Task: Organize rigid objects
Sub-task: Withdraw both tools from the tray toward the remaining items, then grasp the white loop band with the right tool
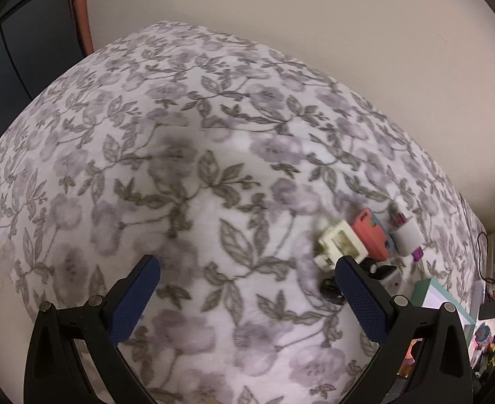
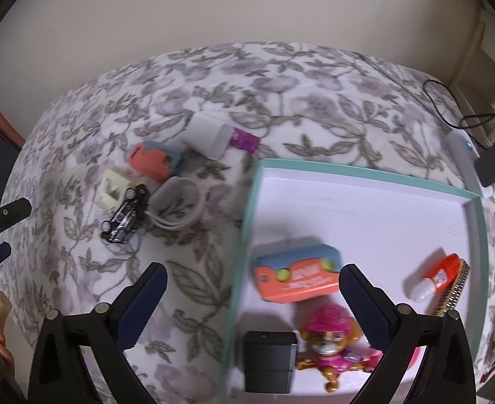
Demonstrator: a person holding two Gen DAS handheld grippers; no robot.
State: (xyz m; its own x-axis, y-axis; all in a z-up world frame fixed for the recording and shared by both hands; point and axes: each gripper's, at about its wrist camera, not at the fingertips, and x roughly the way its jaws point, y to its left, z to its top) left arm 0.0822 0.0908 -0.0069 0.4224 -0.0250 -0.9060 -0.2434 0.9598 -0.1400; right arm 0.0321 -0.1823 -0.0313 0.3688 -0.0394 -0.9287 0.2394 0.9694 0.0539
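Two grippers, both mine, hang with jaws spread wide and nothing between them. Several small toys lie in a loose cluster on the floral bedspread [image 2: 187,77], while others already sit inside the teal-rimmed box [image 2: 365,171].

From my right gripper [image 2: 252,289], the cluster lies ahead and to the left, well apart from the fingertips. It holds a black toy car [image 2: 126,215], a cream plastic piece [image 2: 111,193] touching the car's far end, a coral and blue block [image 2: 156,161], a white loop of cord [image 2: 176,205] and a white cylinder [image 2: 208,136] with a purple item [image 2: 245,139] just behind it. The car's long axis runs diagonally, from near left to far right.

From my left gripper [image 1: 247,286], the same cluster sits ahead and to the right, the cream plastic piece [image 1: 341,244] just beyond the right fingertip, so this hand seems nearer.

Directly under the right gripper is the box's near left rim, and inside the box lie an orange and blue toy [image 2: 298,274], a black block [image 2: 269,362], a pink dog figure [image 2: 331,340] and a red and white tube [image 2: 432,277]. The packed toys could crowd a clean pinch.
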